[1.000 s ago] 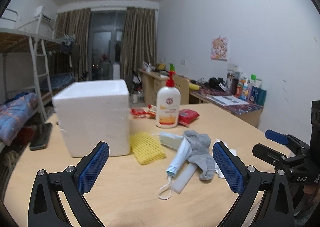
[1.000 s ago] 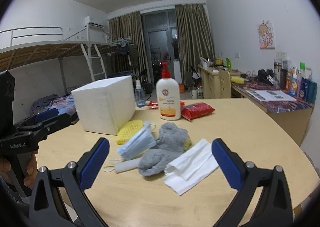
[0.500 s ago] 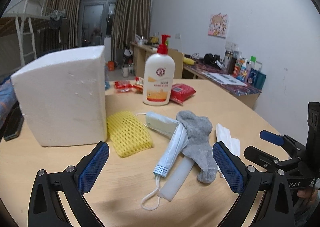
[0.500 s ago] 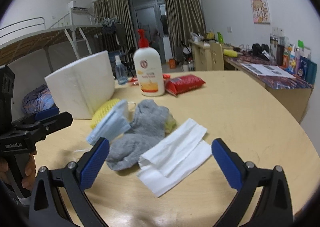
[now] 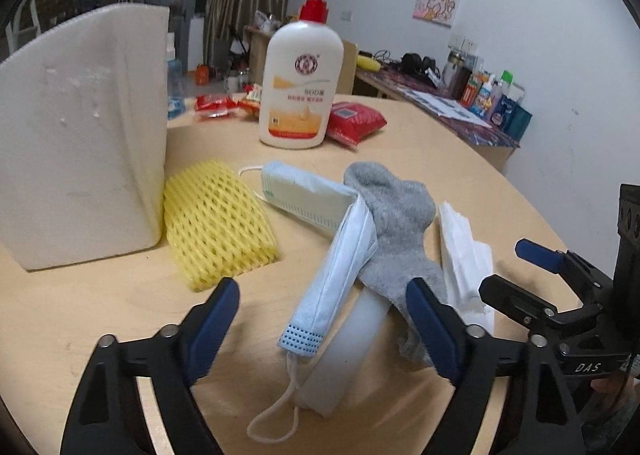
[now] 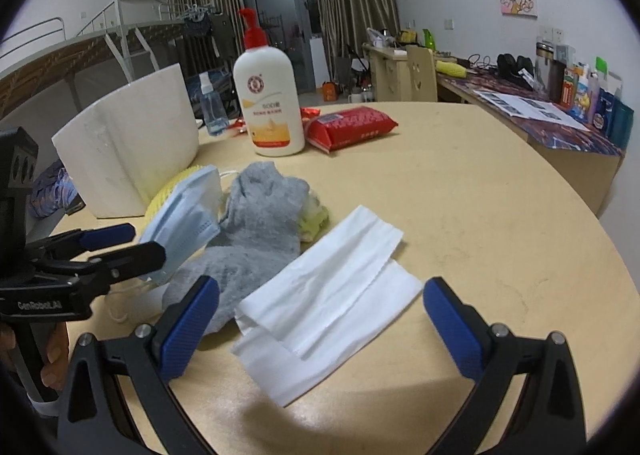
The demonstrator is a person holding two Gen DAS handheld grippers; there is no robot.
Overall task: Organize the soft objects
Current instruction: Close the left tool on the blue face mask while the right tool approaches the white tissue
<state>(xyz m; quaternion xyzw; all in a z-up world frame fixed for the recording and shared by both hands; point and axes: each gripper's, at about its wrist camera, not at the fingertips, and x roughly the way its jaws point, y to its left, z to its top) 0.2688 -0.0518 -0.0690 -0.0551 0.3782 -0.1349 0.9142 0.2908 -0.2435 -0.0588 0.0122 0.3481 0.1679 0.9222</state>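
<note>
A crumpled grey sock (image 5: 396,231) lies on the round wooden table (image 6: 480,215), draped between a folded pale-blue face mask (image 5: 340,275) and white tissue (image 6: 328,295); left gripper (image 5: 324,331) and right gripper (image 6: 320,319) hold fingers apart

In your left wrist view, the white foam tube (image 5: 348,347) ran under the blue face mask (image 5: 340,271) and grey sock (image 5: 400,239), so its upper end was hidden; the folded tissue (image 5: 464,259) at right was partly covered by the sock. In your right wrist view, the yellow foam net (image 6: 160,199) showed only as a sliver behind the mask at left; something pale green (image 6: 314,217) peeked from under the sock, too covered to identify; the bottle label (image 6: 272,115) was too small to read.
</note>
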